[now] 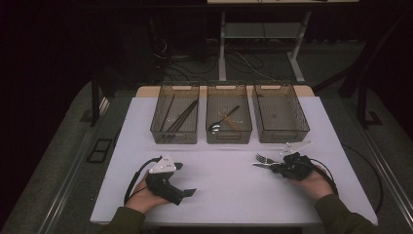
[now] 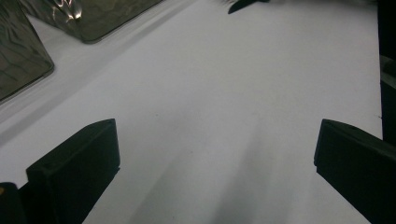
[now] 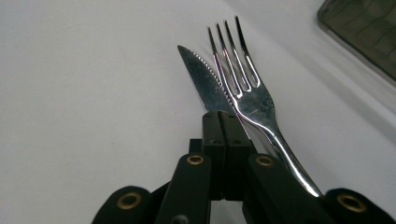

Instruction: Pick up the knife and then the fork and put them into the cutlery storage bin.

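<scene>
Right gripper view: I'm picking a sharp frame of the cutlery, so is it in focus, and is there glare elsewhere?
Right gripper view: fork and knife are crisp, with bright streaks on the metal. Left gripper view: bin wall shows glare; soft shadows on the table. High view: dim, dark surroundings.

Fork (image 3: 250,100), knife (image 3: 205,81): polished metal. Bins (image 1: 280,114): smoky plastic, probably. Tabletop (image 1: 224,180) matt white.

Wide bare white table (image 1: 229,190) between left gripper (image 1: 187,179) and right gripper (image 1: 269,165), free to cross. Three bins across the far edge: left bin (image 1: 174,121), middle bin (image 1: 229,120), right bin (image 1: 280,117), side by side with narrow gaps. Bare strip between bins and grippers. Knife (image 3: 201,77) and fork (image 3: 243,88) jutting from right gripper toward table centre.
</scene>
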The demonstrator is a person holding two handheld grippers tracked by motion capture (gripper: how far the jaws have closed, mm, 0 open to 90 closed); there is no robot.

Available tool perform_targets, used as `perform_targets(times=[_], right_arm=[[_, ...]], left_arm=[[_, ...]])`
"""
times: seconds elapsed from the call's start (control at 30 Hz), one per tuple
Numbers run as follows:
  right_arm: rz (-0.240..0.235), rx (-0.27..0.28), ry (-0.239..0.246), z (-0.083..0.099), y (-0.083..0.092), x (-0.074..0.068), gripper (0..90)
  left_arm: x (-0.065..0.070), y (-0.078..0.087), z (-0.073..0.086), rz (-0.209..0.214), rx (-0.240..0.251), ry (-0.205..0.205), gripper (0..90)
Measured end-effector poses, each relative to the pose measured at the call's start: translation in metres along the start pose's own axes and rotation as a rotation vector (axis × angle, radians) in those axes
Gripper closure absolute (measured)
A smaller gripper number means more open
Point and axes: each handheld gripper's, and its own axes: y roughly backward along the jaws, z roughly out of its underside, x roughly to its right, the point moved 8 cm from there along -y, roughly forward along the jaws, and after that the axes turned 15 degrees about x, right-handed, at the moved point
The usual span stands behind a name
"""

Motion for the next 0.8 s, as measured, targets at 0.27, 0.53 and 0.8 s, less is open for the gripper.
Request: perform_targets(times=[0.27, 0.53, 0.8], right_arm=[[0.027, 0.000, -0.027, -0.006, -0.008, 0.011, 89.6], [0.036, 0.005, -0.043, -0.008, -0.010, 0.018, 89.5], [0.005, 0.039, -0.055, -0.012, 0.001, 0.015, 81.4]], left_arm=[[0.000, 0.000, -0.001, 0.002, 0.004, 0.000, 0.0], [0.000, 0.000, -0.001, 0.003, 0.006, 0.000, 0.0], [0.000, 0.000, -0.001, 0.004, 0.005, -0.002, 0.0]])
